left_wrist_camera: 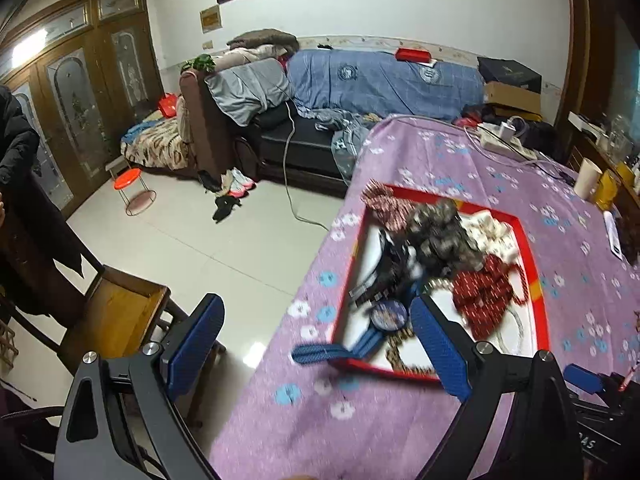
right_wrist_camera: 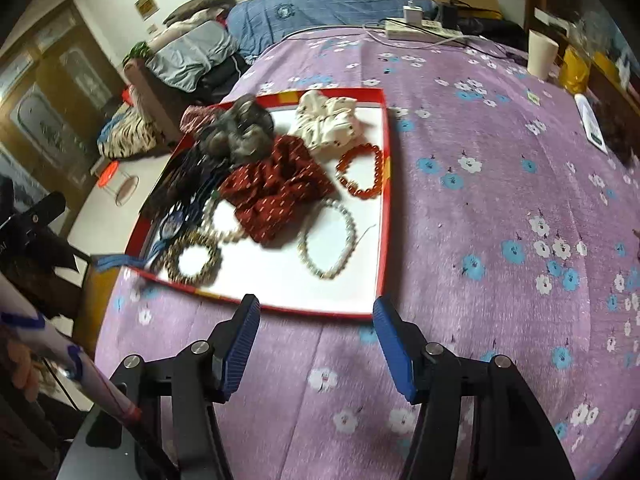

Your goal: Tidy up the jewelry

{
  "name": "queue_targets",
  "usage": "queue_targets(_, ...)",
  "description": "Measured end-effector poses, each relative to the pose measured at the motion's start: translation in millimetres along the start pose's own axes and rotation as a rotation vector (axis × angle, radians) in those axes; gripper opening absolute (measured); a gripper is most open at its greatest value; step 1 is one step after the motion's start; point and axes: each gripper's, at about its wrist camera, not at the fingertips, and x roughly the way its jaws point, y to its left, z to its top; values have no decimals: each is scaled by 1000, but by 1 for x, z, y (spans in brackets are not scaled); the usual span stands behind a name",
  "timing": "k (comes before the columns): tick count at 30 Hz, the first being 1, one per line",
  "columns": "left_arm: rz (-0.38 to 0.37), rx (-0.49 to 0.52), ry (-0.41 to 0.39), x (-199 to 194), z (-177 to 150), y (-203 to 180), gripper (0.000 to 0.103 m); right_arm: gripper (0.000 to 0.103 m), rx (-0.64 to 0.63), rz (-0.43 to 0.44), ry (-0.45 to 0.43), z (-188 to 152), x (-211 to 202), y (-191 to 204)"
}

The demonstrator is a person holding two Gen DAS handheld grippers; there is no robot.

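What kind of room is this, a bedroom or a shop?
Most likely a lived-in home room, not a shop. There's a sofa piled with blankets, shoes on the tiled floor, and a table under a flowery purple cloth holding a red tray of bracelets and scrunchies.

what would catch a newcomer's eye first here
The red tray on the purple flowered cloth, heaped with jewelry. A dark red scrunchie sits mid-tray with an orange bead bracelet to its right and a pale bead bracelet nearer the camera.
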Motion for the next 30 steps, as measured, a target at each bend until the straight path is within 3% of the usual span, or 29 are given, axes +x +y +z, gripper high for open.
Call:
queue_targets(8,56,10,23,-33,-32,-15,94,65,-29,5,-3,-17,-18,1)
queue_targets(30,17,99,57,-111,-108,-83,94,72,-45,-58,-65,-83,-92,-41)
